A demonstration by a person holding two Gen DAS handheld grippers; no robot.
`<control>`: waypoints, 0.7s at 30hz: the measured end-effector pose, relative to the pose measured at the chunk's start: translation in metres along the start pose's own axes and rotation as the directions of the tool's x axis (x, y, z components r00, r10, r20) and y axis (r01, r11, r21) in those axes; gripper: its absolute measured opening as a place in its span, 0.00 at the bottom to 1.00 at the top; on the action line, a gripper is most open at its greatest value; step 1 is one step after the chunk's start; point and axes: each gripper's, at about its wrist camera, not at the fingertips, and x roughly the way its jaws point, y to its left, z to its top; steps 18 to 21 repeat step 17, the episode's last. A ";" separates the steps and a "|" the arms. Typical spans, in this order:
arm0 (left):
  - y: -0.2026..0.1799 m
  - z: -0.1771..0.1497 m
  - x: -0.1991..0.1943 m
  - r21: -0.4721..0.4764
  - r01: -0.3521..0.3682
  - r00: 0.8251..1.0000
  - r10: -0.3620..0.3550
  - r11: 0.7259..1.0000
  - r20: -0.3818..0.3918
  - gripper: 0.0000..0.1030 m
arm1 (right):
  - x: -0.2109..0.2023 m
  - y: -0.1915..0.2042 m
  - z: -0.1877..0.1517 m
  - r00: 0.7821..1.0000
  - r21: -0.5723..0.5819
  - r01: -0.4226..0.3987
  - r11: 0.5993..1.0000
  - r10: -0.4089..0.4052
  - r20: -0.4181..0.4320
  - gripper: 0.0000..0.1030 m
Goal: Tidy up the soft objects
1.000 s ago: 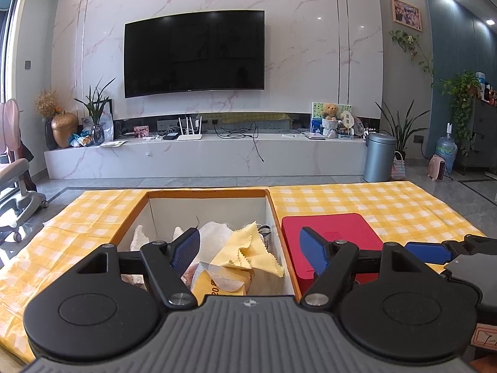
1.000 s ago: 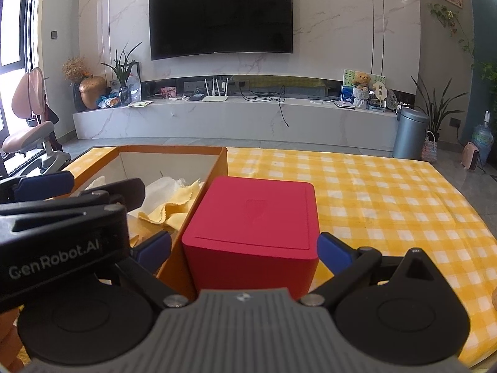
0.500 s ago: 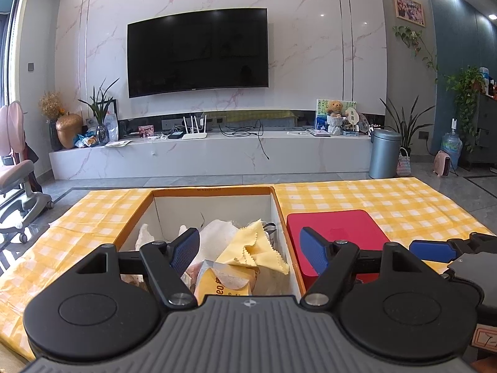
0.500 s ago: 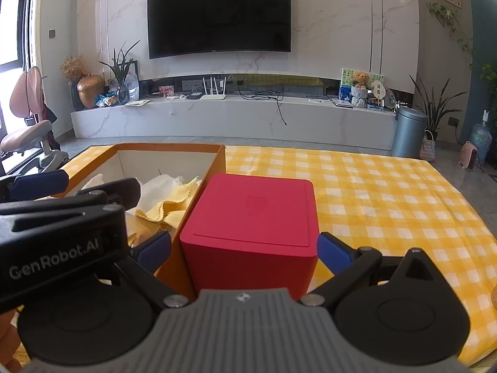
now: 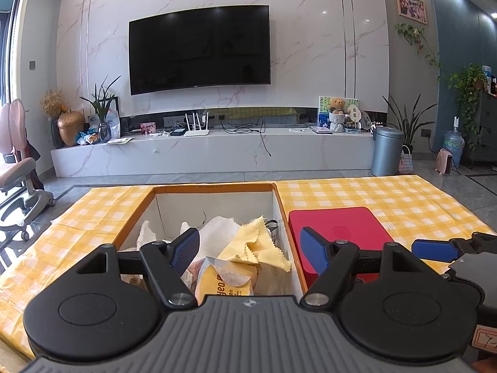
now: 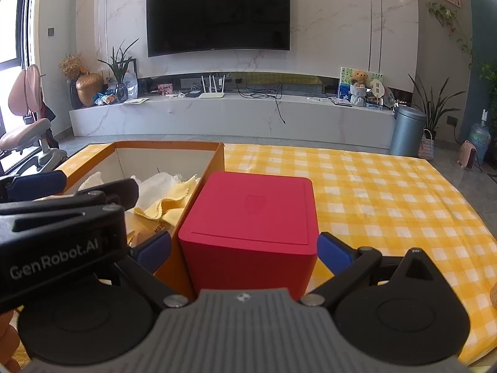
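An open orange cardboard box (image 5: pixel 214 188) stands on the yellow checked tablecloth (image 5: pixel 388 195). Inside lie a yellow cloth (image 5: pixel 257 247), white soft items (image 5: pixel 217 228) and a yellow packet (image 5: pixel 222 284). My left gripper (image 5: pixel 250 255) is open and empty, held above the box's near end. A closed red box (image 6: pixel 253 214) stands right beside the orange box (image 6: pixel 167 146). My right gripper (image 6: pixel 243 250) is open, its fingers on either side of the red box's near face without touching. The yellow cloth (image 6: pixel 169 200) also shows in the right wrist view.
The tablecloth (image 6: pixel 388 192) stretches bare to the right of the red box (image 5: pixel 337 227). Beyond the table are a TV wall, a low marble console (image 5: pixel 217 152), a grey bin (image 5: pixel 386 150) and a chair (image 5: pixel 18 171) at the left.
Both views have shifted a little, as both grippers rise and draw back slightly. Both grippers stay open; the boxes and their contents have not moved.
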 end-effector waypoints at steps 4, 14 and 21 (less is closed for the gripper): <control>0.000 0.000 0.001 0.002 -0.003 1.000 0.003 1.000 -0.003 0.84 | 0.001 0.000 0.000 1.000 0.002 0.000 1.000 0.000 -0.004 0.95; -0.002 -0.001 0.002 0.016 -0.015 1.000 0.015 1.000 -0.005 0.84 | 0.003 0.001 0.001 1.000 -0.009 0.007 1.000 -0.007 -0.014 0.95; -0.002 -0.001 0.002 0.016 -0.013 1.000 0.013 1.000 -0.010 0.84 | 0.003 0.003 0.000 1.000 -0.010 0.007 1.000 -0.007 -0.015 0.95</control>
